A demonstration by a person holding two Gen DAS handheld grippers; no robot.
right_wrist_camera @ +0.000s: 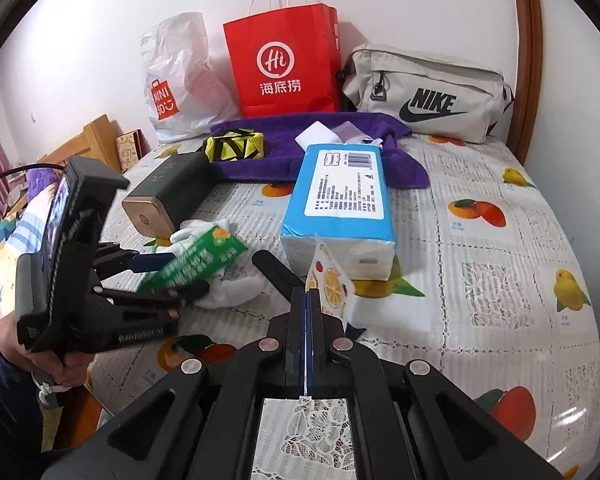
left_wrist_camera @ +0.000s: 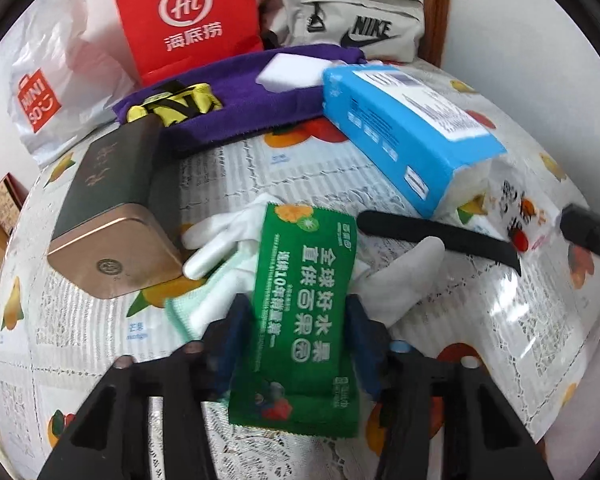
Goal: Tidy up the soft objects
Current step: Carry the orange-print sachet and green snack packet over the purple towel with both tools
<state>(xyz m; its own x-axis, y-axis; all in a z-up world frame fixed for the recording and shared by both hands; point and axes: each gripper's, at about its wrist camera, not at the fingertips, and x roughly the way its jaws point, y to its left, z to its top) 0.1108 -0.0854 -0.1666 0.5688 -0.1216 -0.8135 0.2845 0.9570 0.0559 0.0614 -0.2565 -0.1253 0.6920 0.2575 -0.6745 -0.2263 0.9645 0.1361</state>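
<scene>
My left gripper [left_wrist_camera: 298, 320] is shut on a green wet-wipe packet [left_wrist_camera: 304, 312] and holds it over white gloves [left_wrist_camera: 216, 240] on the table; the packet also shows in the right wrist view [right_wrist_camera: 192, 260]. My right gripper [right_wrist_camera: 308, 300] is shut on a thin white sachet with orange fruit print [right_wrist_camera: 330, 280], seen in the left wrist view at the right [left_wrist_camera: 516, 208]. A blue tissue pack [right_wrist_camera: 340, 208] lies just beyond it. A purple towel [right_wrist_camera: 332, 152] lies at the back with a white sponge [right_wrist_camera: 316, 136] and a yellow-black cloth [right_wrist_camera: 234, 146] on it.
A dark box with a gold end [right_wrist_camera: 168, 196] lies left of the gloves. A black flat tool [left_wrist_camera: 440, 240] lies by the gloves. A red paper bag [right_wrist_camera: 284, 64], a white plastic bag [right_wrist_camera: 180, 80] and a beige Nike bag [right_wrist_camera: 428, 92] stand against the wall.
</scene>
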